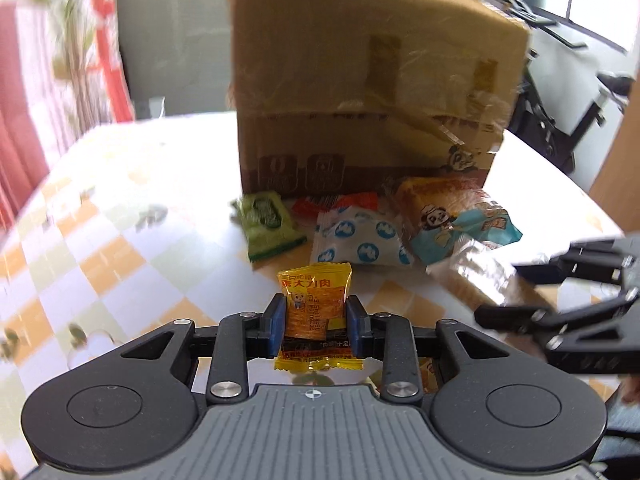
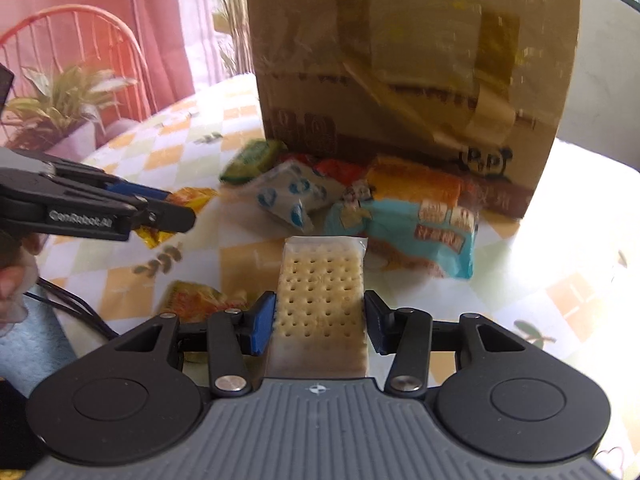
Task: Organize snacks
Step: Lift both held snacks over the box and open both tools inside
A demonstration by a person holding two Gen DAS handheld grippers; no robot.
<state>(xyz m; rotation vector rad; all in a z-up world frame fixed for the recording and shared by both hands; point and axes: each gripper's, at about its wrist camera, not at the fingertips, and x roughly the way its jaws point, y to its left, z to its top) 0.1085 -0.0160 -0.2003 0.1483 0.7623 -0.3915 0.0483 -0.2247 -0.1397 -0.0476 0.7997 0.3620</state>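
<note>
My left gripper (image 1: 315,322) is clenched on a small yellow snack packet (image 1: 316,312), its blue pads (image 1: 277,326) pressed against both long sides of the wrapper, which stands upright between them above the counter (image 1: 120,248). My right gripper (image 2: 320,322) grasps a clear-wrapped cracker pack (image 2: 322,304), the pale, hole-dotted biscuits lying flat between the blue pads (image 2: 262,326) and pointing toward the heap ahead; whether the right-hand pad fully touches the wrapper I cannot tell.

Beyond both grippers, a tall cardboard box (image 1: 372,92) wrapped in tape stands on the checked orange-and-white counter, a panda printed near its lower right corner. At its foot lies the loose pile of snacks: a green packet (image 1: 268,226) on the left, a red wrapper (image 1: 336,202) against the box, a white packet with blue dots (image 1: 360,242) in front of it, and an orange-and-teal panda bag (image 1: 452,216) on the right, touching the box.

From the right wrist view, the left gripper enters from the left edge with the yellow packet in its tips, held near the green packet but apart from it. Another yellow-orange packet (image 2: 196,300) lies flat on the counter just beside my right gripper's left finger. A potted plant (image 2: 60,108) and a red wire chair (image 2: 72,44) stand behind the counter.
</note>
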